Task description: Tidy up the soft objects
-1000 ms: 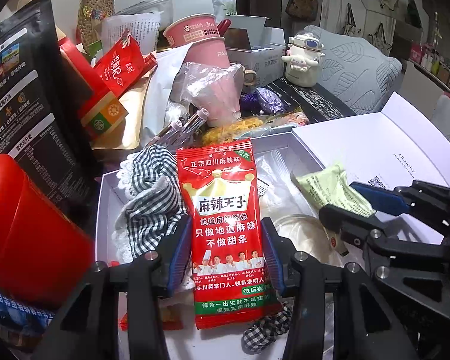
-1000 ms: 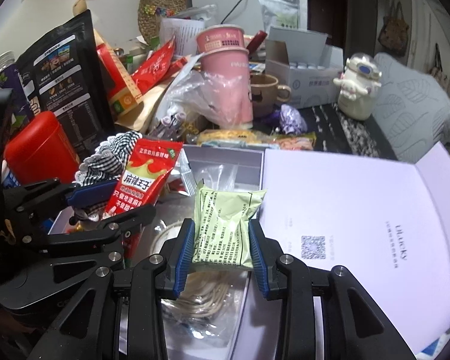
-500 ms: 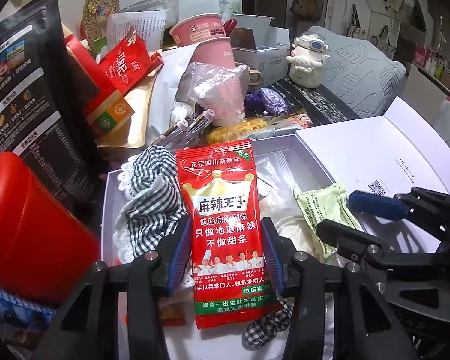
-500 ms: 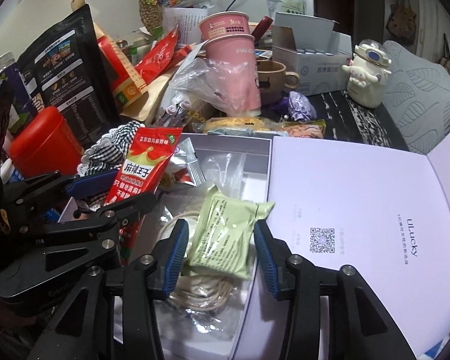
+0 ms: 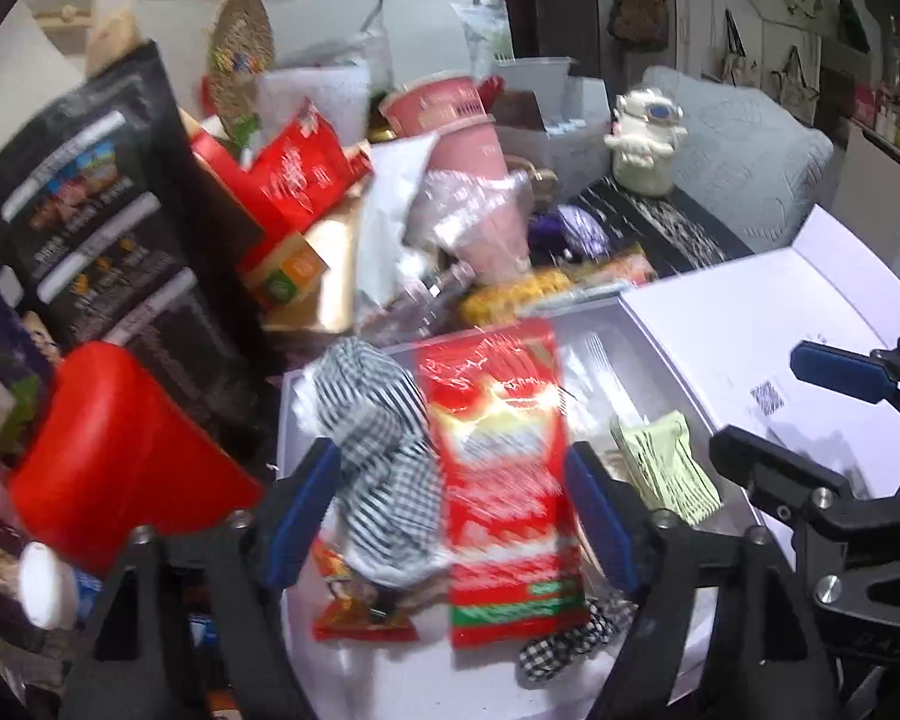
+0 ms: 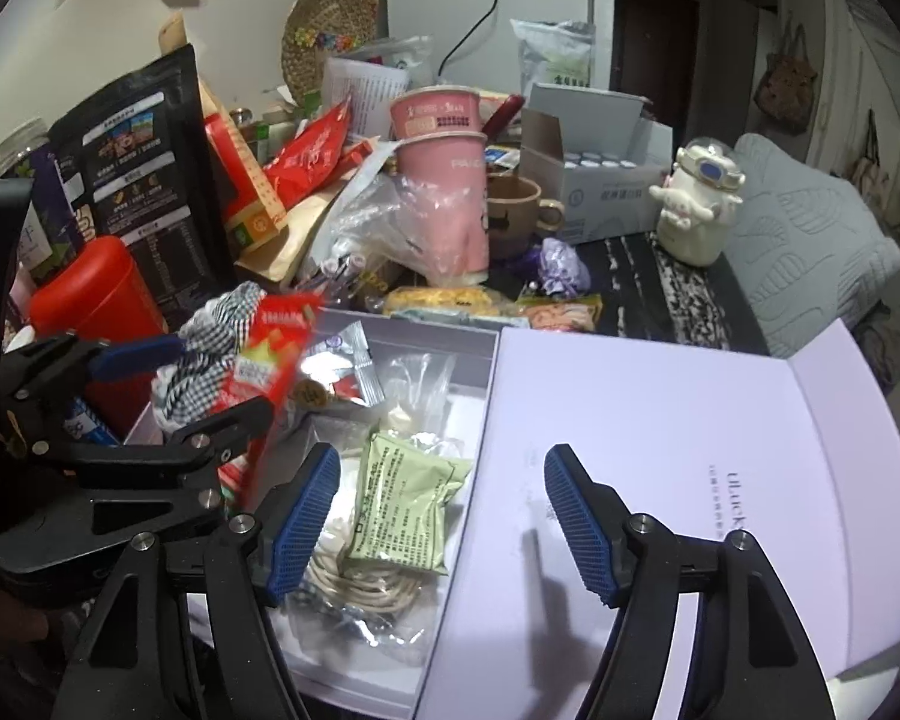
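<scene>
A white open box [image 5: 588,324] [image 6: 426,324] holds soft things. A red snack packet [image 5: 504,474] [image 6: 264,354] lies in it between the spread jaws of my left gripper [image 5: 450,510], which is open. A black-and-white checked cloth [image 5: 378,450] [image 6: 210,354] lies left of the packet. A pale green packet [image 6: 408,510] [image 5: 666,468] lies in the box on a clear bag of cord [image 6: 360,588]. My right gripper [image 6: 438,522] is open wide above the box's right edge, apart from the green packet.
The box's white lid [image 6: 660,468] lies open on the right. A red canister [image 5: 114,456] stands left of the box. Pink cups [image 6: 444,180], a brown mug [image 6: 516,210], black bags [image 5: 90,210], a white figurine [image 6: 696,204] and loose wrappers crowd the back.
My left gripper has opened and let go of the red packet. My right gripper has opened wide and let the green packet drop into the box, then drawn back to the right.
</scene>
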Demonstrator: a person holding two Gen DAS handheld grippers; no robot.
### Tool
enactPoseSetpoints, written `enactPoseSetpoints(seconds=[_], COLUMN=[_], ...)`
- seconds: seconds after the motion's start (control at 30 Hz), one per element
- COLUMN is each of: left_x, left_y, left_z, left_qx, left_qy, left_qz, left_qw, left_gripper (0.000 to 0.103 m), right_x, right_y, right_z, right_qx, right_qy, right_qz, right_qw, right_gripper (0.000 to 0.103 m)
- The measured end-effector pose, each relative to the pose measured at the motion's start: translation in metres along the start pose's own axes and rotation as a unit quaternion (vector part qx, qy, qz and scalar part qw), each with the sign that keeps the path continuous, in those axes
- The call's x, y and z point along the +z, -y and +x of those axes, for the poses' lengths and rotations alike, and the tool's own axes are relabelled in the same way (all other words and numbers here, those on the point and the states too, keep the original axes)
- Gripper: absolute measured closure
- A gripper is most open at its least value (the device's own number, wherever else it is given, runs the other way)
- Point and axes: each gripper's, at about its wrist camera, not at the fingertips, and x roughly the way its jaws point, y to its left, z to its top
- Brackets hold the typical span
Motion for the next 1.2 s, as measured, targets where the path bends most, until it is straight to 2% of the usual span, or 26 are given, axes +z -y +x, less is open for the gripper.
enactPoseSetpoints(seconds=[0.33,0.63,1.1,1.2], left_x=[0.011,0.016,0.006,-0.001], left_y=[-0.016,-0.022,-0.031,-0.032], left_z=[-0.036,-0.085,-0.179,-0.197], left_qx=[-0.018,-0.014,-0.015,-0.017], left_qy=[0.037,0.079,0.152,0.165], left_qz=[-0.025,-0.023,-0.027,-0.026], left_qw=[0.9989,0.9965,0.9879,0.9859], left_gripper=[0.025,0.025,0.025,0.020], right_x=[0.008,0.016,0.010,0.003], right_y=[-0.006,-0.019,-0.048,-0.053], right_z=[-0.025,-0.065,-0.161,-0.182], right_qx=[-0.004,-0.007,-0.016,-0.016], right_qy=[0.032,0.078,0.160,0.177], right_qz=[0.001,-0.006,-0.022,-0.019], right_qw=[0.999,0.997,0.987,0.984], right_gripper=[0.028,0.028,0.024,0.021])
